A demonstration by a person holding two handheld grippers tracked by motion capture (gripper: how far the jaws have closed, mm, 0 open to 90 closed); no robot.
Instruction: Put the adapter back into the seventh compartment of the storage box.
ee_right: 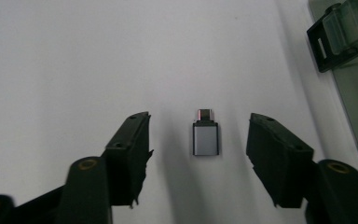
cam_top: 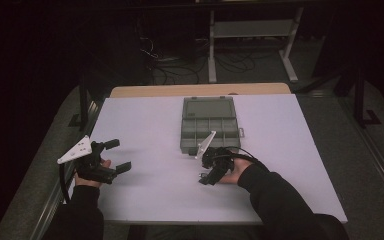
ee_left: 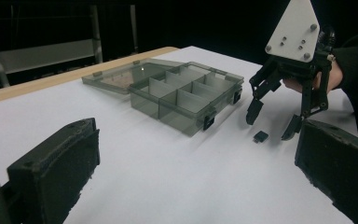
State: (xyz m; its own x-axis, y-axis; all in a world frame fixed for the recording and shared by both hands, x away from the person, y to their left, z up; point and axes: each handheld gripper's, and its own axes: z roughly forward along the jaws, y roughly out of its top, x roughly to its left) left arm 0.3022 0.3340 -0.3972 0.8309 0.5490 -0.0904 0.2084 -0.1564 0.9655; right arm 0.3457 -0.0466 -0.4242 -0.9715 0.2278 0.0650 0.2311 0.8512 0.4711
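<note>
A small grey USB adapter (ee_right: 206,138) lies flat on the white table, its metal plug pointing away from me. My right gripper (ee_right: 199,122) points down over it with one jaw on each side, and a gap shows between each pad and the adapter. In the left gripper view the adapter (ee_left: 260,136) sits on the table under the right gripper (ee_left: 271,126). My left gripper (cam_top: 118,156) rests at the table's left side, jaws wide apart and holding nothing.
A grey see-through compartment box (cam_top: 209,131) stands just beyond the right gripper, its lid (cam_top: 208,107) laid open toward the far edge. Its front latch (ee_right: 328,44) is close to the right jaw. The white table top (cam_top: 145,120) ends in a wooden strip at the back.
</note>
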